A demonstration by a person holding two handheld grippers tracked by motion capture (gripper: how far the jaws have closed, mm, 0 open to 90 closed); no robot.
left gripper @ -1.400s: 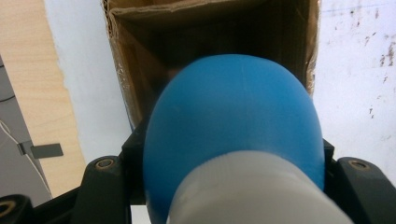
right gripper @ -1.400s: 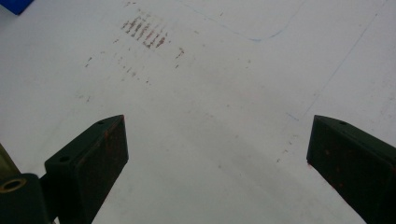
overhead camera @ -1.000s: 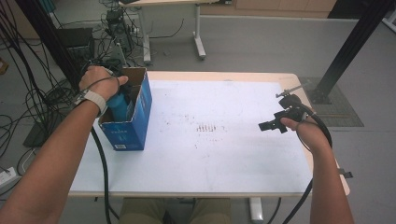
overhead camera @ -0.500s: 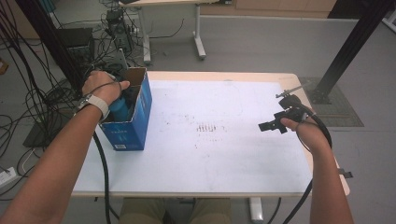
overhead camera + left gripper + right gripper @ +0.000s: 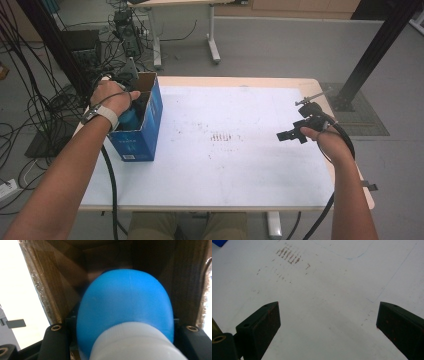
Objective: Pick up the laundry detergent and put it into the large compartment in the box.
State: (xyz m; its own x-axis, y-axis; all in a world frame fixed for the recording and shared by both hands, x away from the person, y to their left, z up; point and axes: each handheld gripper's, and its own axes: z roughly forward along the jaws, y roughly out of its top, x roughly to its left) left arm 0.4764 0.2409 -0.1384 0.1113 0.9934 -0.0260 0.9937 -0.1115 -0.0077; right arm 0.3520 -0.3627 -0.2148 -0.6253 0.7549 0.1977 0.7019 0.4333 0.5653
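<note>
Blue bottle [image 5: 125,307] with a white neck sits between the left gripper's [image 5: 131,107] jaws, down inside the blue cardboard box [image 5: 140,137] at the desk's [image 5: 240,170] left edge; the jaws appear to hold it, though contact is hidden. Rounded plastic could slip, or snag the box walls close on both sides, tipping the box; the right gripper [image 5: 327,325], jaws wide and empty, hovers well apart over bare desk, offering no support.
</note>
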